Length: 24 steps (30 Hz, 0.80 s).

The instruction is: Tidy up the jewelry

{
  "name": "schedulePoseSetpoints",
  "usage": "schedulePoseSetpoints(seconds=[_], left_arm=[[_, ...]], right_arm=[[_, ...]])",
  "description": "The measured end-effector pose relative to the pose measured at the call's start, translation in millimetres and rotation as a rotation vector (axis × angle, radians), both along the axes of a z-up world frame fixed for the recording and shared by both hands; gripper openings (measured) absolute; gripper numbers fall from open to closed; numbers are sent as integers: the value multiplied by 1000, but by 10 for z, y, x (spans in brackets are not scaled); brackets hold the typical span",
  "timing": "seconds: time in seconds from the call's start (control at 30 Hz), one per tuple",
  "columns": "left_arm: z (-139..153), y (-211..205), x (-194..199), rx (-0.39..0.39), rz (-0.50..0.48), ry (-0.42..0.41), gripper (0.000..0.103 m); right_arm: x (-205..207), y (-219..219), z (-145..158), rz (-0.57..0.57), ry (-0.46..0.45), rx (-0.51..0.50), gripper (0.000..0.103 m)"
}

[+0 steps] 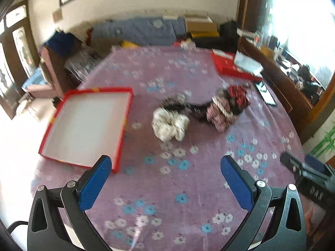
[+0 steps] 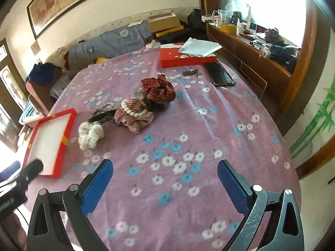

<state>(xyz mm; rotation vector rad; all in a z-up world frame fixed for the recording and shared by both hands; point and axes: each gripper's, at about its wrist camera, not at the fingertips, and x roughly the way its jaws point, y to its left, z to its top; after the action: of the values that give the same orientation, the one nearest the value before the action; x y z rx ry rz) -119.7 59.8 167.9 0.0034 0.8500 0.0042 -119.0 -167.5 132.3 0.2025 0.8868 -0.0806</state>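
A pile of hair accessories lies mid-table: a white scrunchie (image 1: 169, 126) (image 2: 90, 135), a pink striped scrunchie (image 1: 218, 116) (image 2: 132, 119) with a pearl bracelet (image 2: 135, 109) on it, a dark red dotted scrunchie (image 1: 237, 95) (image 2: 158, 90) and a dark beaded headband (image 1: 173, 102) (image 2: 102, 115). An open red box with a white inside (image 1: 88, 123) (image 2: 52, 140) lies to the left. My left gripper (image 1: 166, 163) is open and empty, short of the pile. My right gripper (image 2: 165, 167) is open and empty, also short of the pile.
The table has a purple flowered cloth (image 1: 167, 188) (image 2: 188, 125). A red box lid (image 1: 230, 67) (image 2: 186, 59) with pale paper lies at the far right, with a black phone (image 1: 266, 94) (image 2: 219, 74) and a small hair clip (image 2: 191, 73) nearby. The other gripper shows at each view's edge (image 1: 303, 171) (image 2: 25, 173).
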Motion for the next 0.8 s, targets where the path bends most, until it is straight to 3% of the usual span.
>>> schedulePoseSetpoints(seconds=[0.2,0.33,0.57,0.8], left_arm=[[203,92,-181,26,55,-89,103],[138,26,-195,40,31,-65,103],[97,-18,-241,53,35,-51,103],[49,-58,-219,54,43,-34,103]], right_arm=[[-208,114,93,-40,-30,-78,101],[-242,103,116,-47,-39,-82,101],[-221,22,-31,-20,21,15,101],[-206,97,13,11,1,-60,101]])
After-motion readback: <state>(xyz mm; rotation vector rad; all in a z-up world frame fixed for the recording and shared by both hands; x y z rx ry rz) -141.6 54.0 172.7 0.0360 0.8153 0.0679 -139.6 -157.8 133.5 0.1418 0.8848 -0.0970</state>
